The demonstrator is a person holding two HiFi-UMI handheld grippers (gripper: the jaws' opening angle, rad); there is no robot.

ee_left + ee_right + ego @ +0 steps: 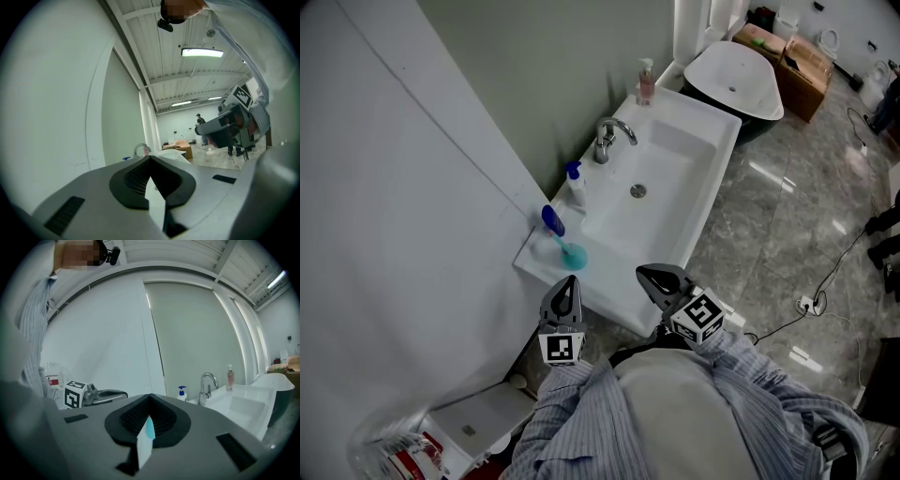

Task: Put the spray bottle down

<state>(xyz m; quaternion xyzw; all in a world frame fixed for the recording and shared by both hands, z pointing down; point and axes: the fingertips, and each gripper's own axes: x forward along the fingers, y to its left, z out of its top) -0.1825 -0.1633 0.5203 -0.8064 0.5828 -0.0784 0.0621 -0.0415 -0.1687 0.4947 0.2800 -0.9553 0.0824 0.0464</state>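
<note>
The spray bottle point(561, 238), with a blue head and a teal end, lies on its side on the near left corner of the white sink point(703, 173); no gripper touches it. My left gripper point(566, 296) hovers just in front of the sink's near edge, shut and empty; its closed tips point(151, 157) point along the wall. My right gripper point(660, 280) is beside it at the sink's front edge, also shut with nothing held point(150, 396). A sliver of teal shows through the slot under its tips. Each gripper appears in the other's view: the right gripper point(226, 126), the left gripper point(101, 395).
A blue-topped white pump bottle point(575, 187) stands behind the spray bottle, beside the chrome faucet point(609, 139). A pink soap bottle point(646, 82) stands at the sink's far end. A bathtub point(736, 80) and cardboard boxes point(802, 61) lie beyond. Cables point(806, 305) cross the floor at right.
</note>
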